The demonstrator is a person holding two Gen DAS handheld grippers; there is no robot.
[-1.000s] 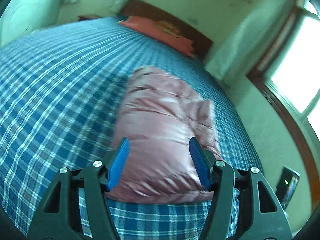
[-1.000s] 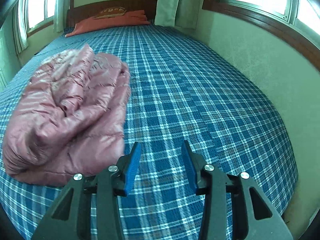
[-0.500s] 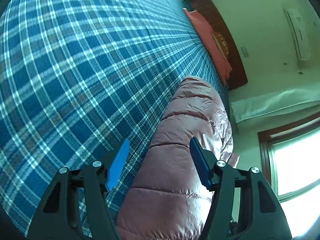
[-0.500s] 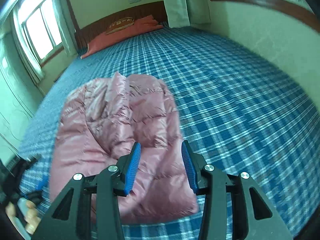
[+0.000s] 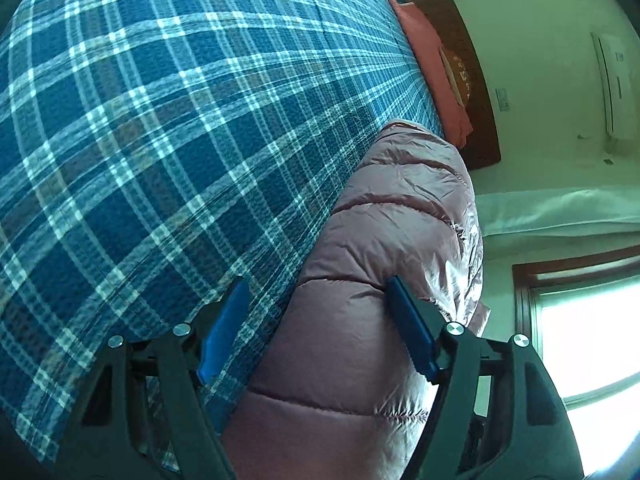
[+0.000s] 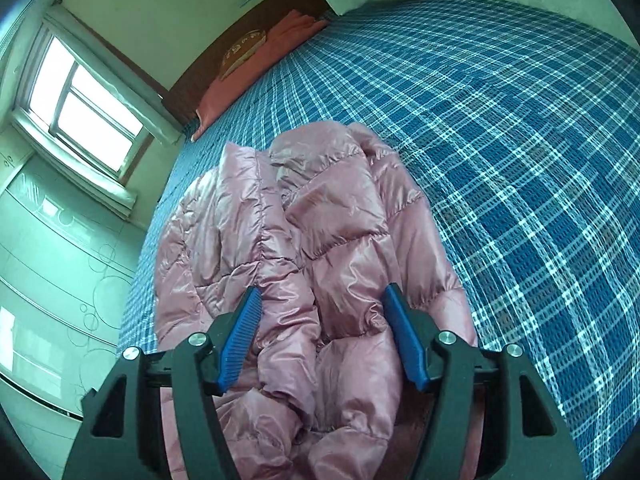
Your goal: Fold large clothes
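Observation:
A shiny pink puffer jacket (image 6: pixel 312 240) lies bundled on a bed with a blue plaid cover (image 6: pixel 520 140). My right gripper (image 6: pixel 320 312) is open right above the jacket's near end, one blue pad on each side of a raised fold, holding nothing. In the left wrist view the jacket (image 5: pixel 392 240) lies along the plaid cover (image 5: pixel 160 120). My left gripper (image 5: pixel 316 300) is open low at the jacket's side edge, the right pad over the jacket, the left pad over the cover.
An orange pillow (image 6: pixel 256 64) and a wooden headboard (image 6: pixel 280 4) are at the far end of the bed. A window (image 6: pixel 84 108) and a wardrobe (image 6: pixel 48 264) stand to the left. Walls, an air conditioner (image 5: pixel 612 80) and another window (image 5: pixel 588 336) show in the left view.
Both grippers came closer to the jacket. The right gripper swung left from the bare cover to over the jacket and opened wider. The left gripper dropped low beside the jacket's edge and tilted.

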